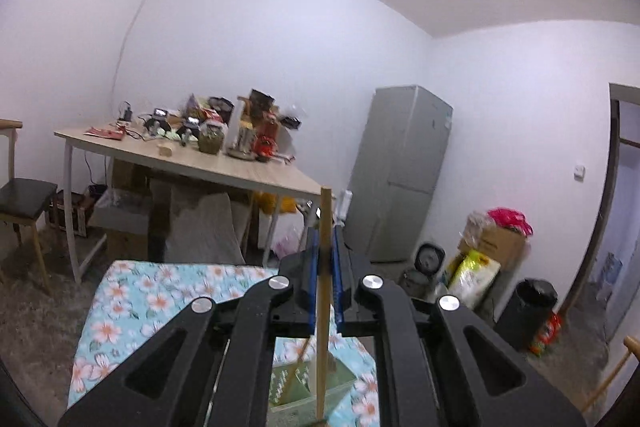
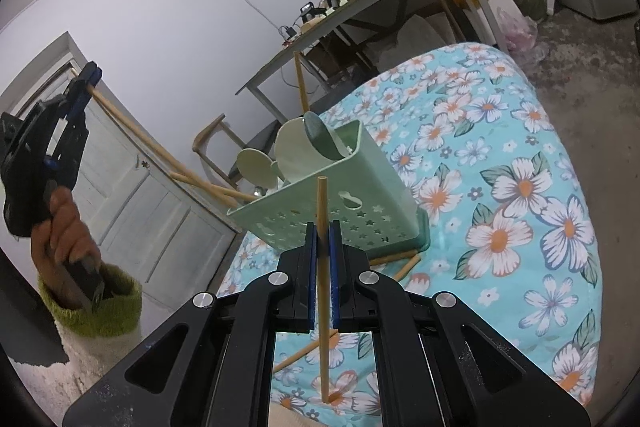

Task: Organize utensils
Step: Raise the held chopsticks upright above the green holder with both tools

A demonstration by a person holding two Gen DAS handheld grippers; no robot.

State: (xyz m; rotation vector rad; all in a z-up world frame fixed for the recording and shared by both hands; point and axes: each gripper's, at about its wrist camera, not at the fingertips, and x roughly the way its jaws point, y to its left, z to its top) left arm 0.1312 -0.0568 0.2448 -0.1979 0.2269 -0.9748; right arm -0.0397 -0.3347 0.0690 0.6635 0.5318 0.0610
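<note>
A pale green utensil holder (image 2: 360, 195) with star cut-outs stands tilted on the flowered cloth (image 2: 500, 155). It holds cream spoons (image 2: 296, 151), a dark green spoon (image 2: 320, 139) and an upright wooden stick (image 2: 301, 83). My right gripper (image 2: 323, 227) is shut on a wooden chopstick (image 2: 321, 199), held upright just in front of the holder. My left gripper (image 2: 91, 73), raised at the far left, is shut on a long wooden stick (image 2: 132, 125) that slants down to the holder's rim. In the left wrist view that gripper (image 1: 326, 231) pinches the stick (image 1: 325, 211) above the holder (image 1: 308, 387).
Loose chopsticks (image 2: 394, 259) (image 2: 296, 353) lie on the cloth by the holder's base. Behind stand a cluttered wooden table (image 1: 224, 167), a grey fridge (image 1: 400, 171), a chair (image 1: 24, 195), a black bin (image 1: 528, 311) and boxes and bags. A white door (image 2: 132, 163) is at left.
</note>
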